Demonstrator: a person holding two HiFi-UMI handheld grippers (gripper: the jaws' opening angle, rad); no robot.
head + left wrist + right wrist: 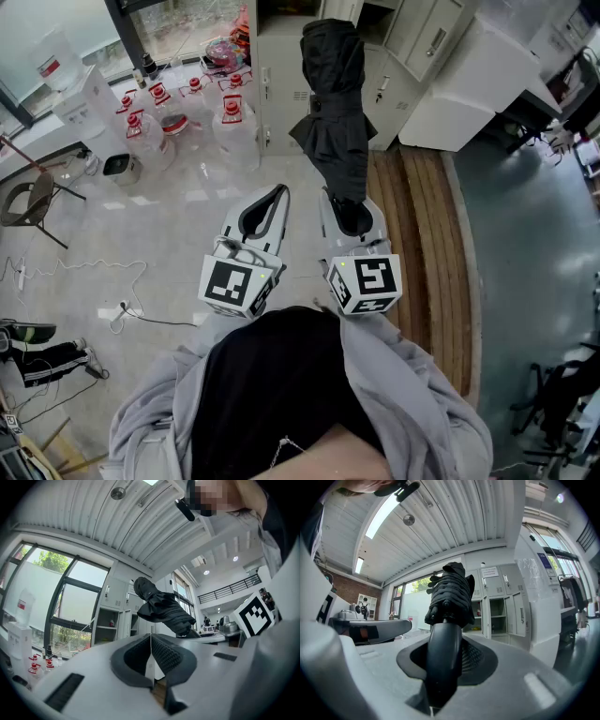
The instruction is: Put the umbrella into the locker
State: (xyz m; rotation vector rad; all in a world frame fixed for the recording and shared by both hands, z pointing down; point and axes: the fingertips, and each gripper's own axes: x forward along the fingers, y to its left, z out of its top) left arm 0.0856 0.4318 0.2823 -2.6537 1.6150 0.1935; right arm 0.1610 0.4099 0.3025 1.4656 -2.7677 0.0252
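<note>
Floor (178, 225): pale tiles, open between the person and the lockers. A cable (84, 272) and a folding chair (28, 202) lie toward its left edge, seen in the head view only.
Lockers (281, 66): grey bank along the floor's far edge. Both gripper views look into an open compartment with shelves and a small red item on one. The head view shows that opening only as a dark gap.
Wooden boards (422, 244): strip on the floor right of the grippers, running toward the lockers.
Umbrella (336, 103): black, folded, held out ahead of the person with its canopy toward the lockers and outside them.
Water jugs (234, 122): clear, red-capped, clustered on the floor left of the lockers. Contents not discernible.
Right gripper (352, 211): jaws clamped on the umbrella's handle.
Left gripper (278, 193): jaws together with nothing between them, just beside the right gripper and clear of the umbrella.
</note>
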